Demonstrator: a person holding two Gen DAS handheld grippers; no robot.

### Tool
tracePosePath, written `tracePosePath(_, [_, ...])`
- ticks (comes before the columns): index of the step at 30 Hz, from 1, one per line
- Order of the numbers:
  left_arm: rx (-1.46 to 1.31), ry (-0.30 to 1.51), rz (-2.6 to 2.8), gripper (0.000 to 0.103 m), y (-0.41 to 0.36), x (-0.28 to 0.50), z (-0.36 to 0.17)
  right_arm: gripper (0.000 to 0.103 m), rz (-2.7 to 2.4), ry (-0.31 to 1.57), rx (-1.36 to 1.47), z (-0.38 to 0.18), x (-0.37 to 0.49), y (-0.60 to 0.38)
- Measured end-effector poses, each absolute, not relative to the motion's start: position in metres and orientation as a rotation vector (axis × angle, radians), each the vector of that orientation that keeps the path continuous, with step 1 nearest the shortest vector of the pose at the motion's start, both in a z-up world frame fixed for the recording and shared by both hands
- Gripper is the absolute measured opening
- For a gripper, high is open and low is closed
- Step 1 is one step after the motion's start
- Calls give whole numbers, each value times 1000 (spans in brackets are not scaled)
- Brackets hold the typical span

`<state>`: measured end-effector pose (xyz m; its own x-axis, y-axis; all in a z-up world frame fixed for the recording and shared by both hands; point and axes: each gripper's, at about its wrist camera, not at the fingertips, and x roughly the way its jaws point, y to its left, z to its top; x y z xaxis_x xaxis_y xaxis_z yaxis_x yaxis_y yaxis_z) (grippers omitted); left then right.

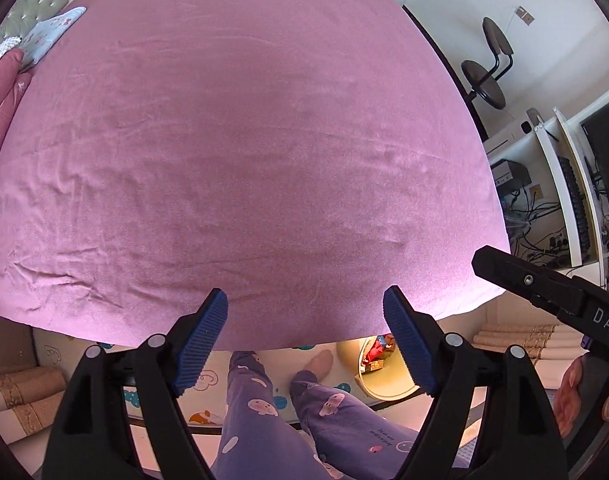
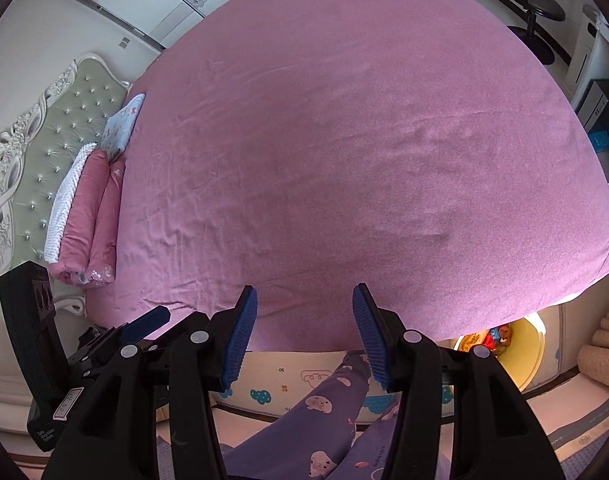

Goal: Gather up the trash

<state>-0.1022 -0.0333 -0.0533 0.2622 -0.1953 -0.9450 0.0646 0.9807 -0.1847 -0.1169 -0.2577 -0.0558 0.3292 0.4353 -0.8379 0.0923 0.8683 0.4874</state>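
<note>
A pale yellow bin (image 1: 388, 380) stands on the floor by the bed's near corner, with colourful wrappers (image 1: 378, 350) inside. The right wrist view shows the same bin (image 2: 524, 354) at lower right, its wrappers (image 2: 489, 338) just visible under the mattress edge. My left gripper (image 1: 304, 300) hangs open over the near edge of the pink bed sheet (image 1: 244, 140), with nothing between its blue pads. My right gripper (image 2: 305, 294) is also open and empty above that edge. No trash shows on the sheet (image 2: 344, 140).
A person's legs in purple patterned trousers (image 1: 264, 412) stand on a play mat between bed and bin. Folded pink bedding and pillows (image 2: 92, 216) lie against a tufted headboard (image 2: 44, 152). A black stool chair (image 1: 488, 68) and a computer desk (image 1: 576, 184) stand right of the bed.
</note>
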Motion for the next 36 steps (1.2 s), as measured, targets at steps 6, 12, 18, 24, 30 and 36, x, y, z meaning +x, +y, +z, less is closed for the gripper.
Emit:
tracePosePath(6, [-81,1199,-123,86,-20,-107,-13,50,245,1178,432,-23,-122,-239])
tracePosePath(12, [-118,1097,-41,97,-7,-115,18,63,212,1091,378,4,-130,-233])
tracePosePath(18, [-98,995,4,99,-6,-122,40,73,197,992,374,23,-134,-237])
tracePosePath(24, [-124,930,-12,99,-3,-124,52,81,163,932,382,33,-140,-242])
tracePosePath(30, [-114,881,9,99,-1,-128,62,86,154,908,375,37,-145,-241])
tracePosePath(36, [-87,871,35,99,0,-128,64,87,150,891,315,43,-148,-230])
